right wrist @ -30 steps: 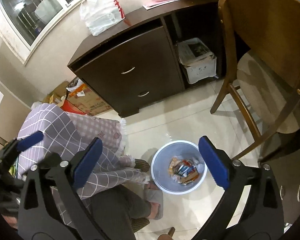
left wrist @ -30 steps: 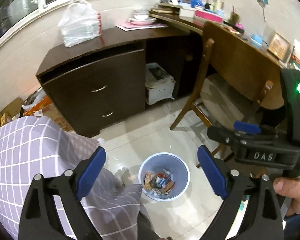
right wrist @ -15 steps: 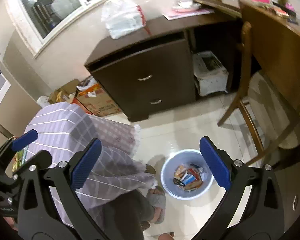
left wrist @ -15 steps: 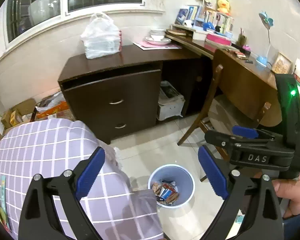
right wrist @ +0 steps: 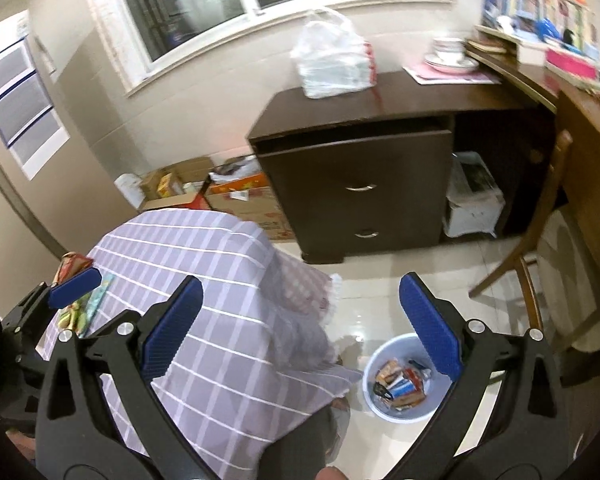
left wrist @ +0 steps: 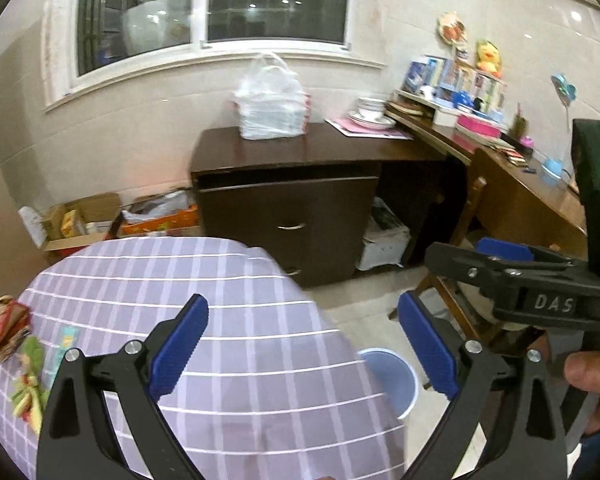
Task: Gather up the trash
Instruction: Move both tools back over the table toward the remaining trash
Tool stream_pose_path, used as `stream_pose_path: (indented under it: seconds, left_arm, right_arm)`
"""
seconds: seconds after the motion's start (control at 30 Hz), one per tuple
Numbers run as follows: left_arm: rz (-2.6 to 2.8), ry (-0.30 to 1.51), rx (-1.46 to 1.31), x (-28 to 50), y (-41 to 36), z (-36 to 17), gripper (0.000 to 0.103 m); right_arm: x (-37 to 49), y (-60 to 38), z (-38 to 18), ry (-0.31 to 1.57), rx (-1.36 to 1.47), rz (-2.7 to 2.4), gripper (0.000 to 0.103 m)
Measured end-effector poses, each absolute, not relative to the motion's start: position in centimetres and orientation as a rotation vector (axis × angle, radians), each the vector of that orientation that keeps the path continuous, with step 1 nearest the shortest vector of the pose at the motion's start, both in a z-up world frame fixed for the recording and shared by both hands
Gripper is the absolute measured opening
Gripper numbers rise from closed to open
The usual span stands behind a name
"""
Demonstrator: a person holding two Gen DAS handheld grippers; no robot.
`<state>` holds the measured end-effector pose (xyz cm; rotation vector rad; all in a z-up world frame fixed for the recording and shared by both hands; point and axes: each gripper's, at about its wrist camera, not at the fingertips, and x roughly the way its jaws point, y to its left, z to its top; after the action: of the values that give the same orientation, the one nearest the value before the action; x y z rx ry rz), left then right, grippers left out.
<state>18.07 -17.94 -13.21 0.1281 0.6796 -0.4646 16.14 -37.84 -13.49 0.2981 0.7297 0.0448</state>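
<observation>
Two open-jawed grippers, right gripper (left wrist: 516, 280) lettered "DAS", wrapper-filled bin (right wrist: 400, 380)

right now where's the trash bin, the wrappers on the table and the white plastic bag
trash bin (right wrist: 384, 411), right wrist view, front of its pale blue rim
wrappers (left wrist: 8, 326), left wrist view, the red and gold one at the table's left edge
white plastic bag (right wrist: 332, 66), right wrist view, middle of the bag's body

The checked cloth (left wrist: 220, 320) is hiding most of the bin (left wrist: 392, 376) in the left view, the frame edge is cutting off the wrappers (left wrist: 8, 332) at left, and the shelf items (right wrist: 540, 4) are blurring.
</observation>
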Motion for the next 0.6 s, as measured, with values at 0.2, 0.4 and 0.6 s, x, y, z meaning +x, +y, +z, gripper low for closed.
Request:
stream_pose_path:
  seconds: [0.2,0.4,0.6]
  left_arm:
    - [-0.380,0.653,0.092,17.9,-12.5,-12.2,0.094]
    - [-0.295,0.635,0.047,17.7,-7.4,-12.0,0.094]
    - [-0.212,0.644,0.002,17.6,-1.9,-12.9,0.094]
  right_arm:
    - [16.8,-33.0,-12.0,0.723,0.244,0.125,0.097]
    - [17.9,-28.1,-11.7,0.739,0.191,0.201,0.097]
    - [18.8,-23.1,-12.0,0.765,0.131,0.275,0.097]
